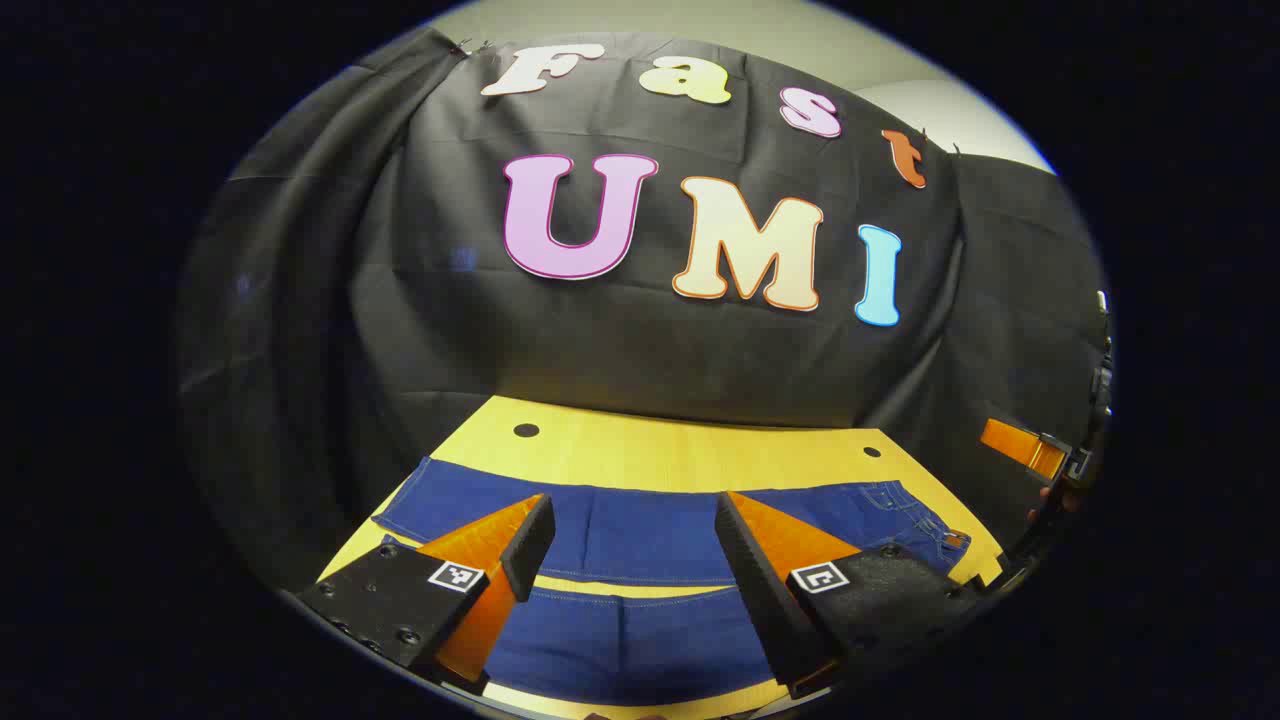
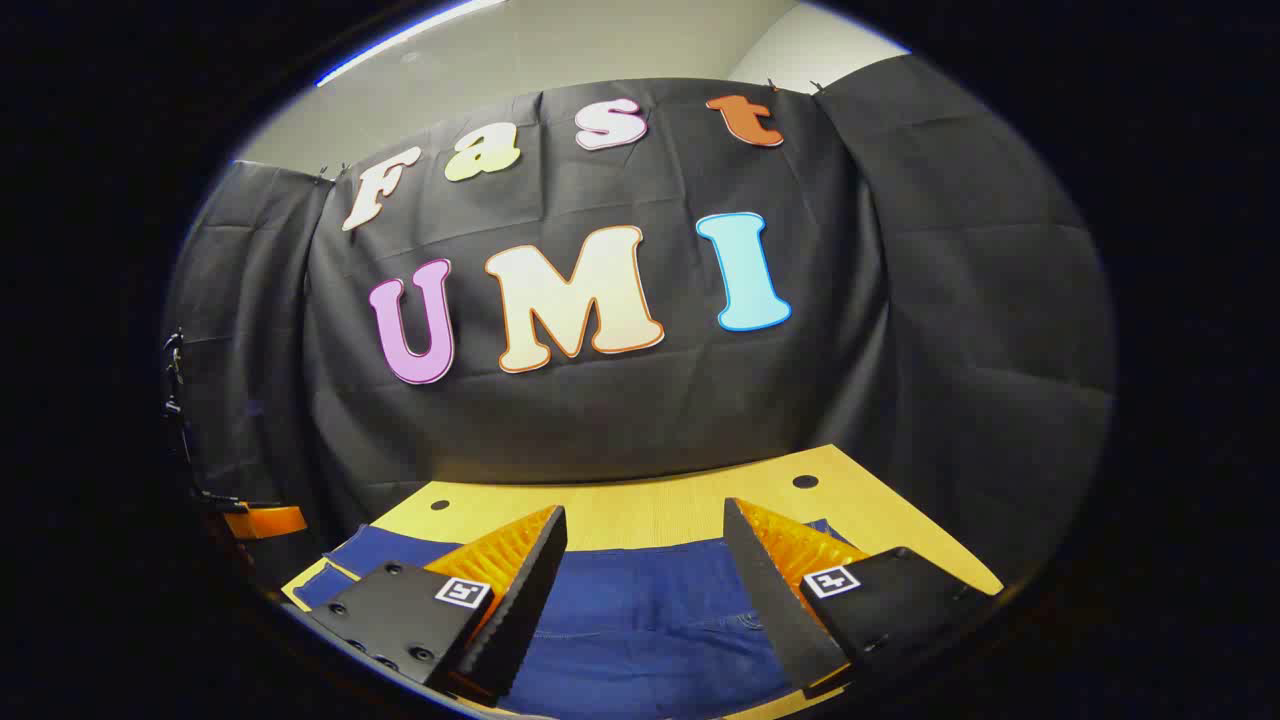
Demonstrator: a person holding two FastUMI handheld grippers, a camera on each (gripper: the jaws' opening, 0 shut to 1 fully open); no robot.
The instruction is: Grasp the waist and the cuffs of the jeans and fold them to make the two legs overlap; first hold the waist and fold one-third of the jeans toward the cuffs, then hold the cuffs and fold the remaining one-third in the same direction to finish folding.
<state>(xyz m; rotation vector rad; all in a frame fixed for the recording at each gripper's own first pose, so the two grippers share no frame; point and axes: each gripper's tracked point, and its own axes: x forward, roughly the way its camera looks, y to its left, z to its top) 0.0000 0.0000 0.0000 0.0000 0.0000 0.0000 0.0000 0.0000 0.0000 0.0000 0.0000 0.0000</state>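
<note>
Over flat blue denim jeans [image 1: 640, 540] on smooth yellow wood, both grippers' jaws gape wide.

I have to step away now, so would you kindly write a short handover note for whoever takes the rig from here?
Left gripper: open, holding nothing, above the jeans.
Right gripper: open, holding nothing, above the waist end of the jeans.
Jeans: spread flat on the yellow table, the two legs lying side by side with a strip of table between them, cuffs at the left gripper's end.
Done: nothing yet; no fold made.
Left: grasp waist and cuffs, lay one leg over the other, fold the waist third toward the cuffs, then fold the cuff third the same way.
</note>
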